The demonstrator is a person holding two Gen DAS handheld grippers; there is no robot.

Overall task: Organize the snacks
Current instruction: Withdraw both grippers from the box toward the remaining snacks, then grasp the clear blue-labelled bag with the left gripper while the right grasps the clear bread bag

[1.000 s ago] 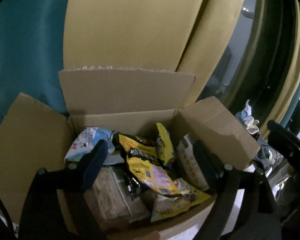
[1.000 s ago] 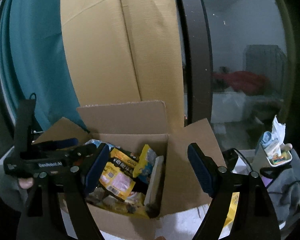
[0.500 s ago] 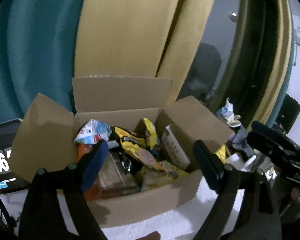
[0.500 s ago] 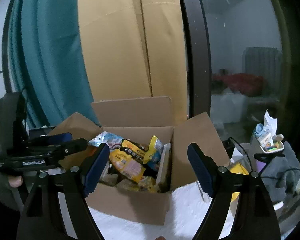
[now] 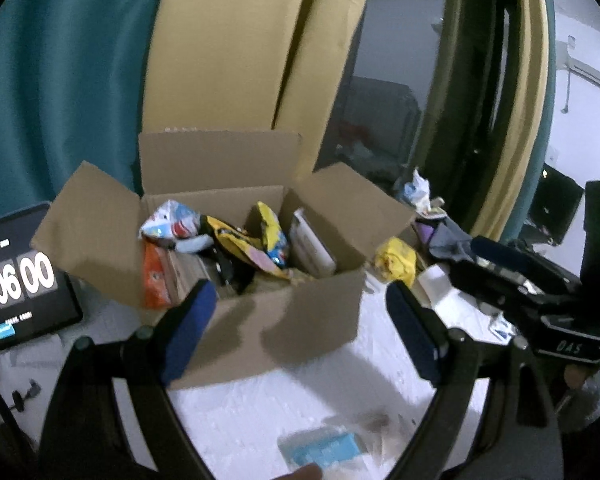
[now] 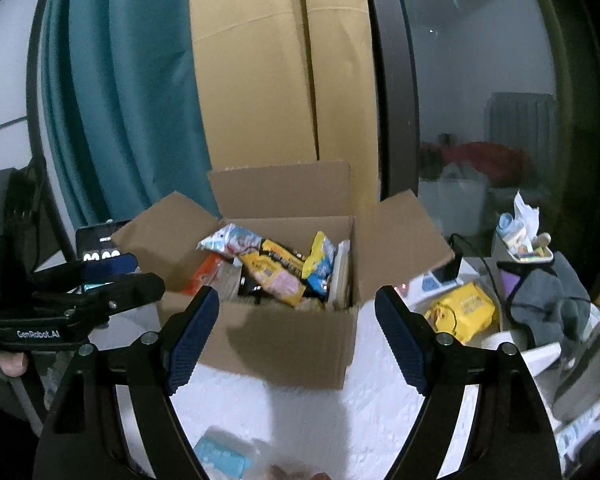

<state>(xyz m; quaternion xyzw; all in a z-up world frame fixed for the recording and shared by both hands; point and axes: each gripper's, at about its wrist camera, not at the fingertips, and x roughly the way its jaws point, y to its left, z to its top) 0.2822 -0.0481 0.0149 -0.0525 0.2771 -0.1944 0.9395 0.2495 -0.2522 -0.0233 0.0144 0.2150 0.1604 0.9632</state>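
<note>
Both jaws wide, empty.
Our left gripper (image 5: 300,320) and right gripper (image 6: 296,336) face the box (image 6: 284,340), centre frame; snacks (image 6: 276,268) lie beyond.

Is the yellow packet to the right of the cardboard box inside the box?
No. The yellow packet lies on the white surface outside the cardboard box, beside its right flap.
</note>
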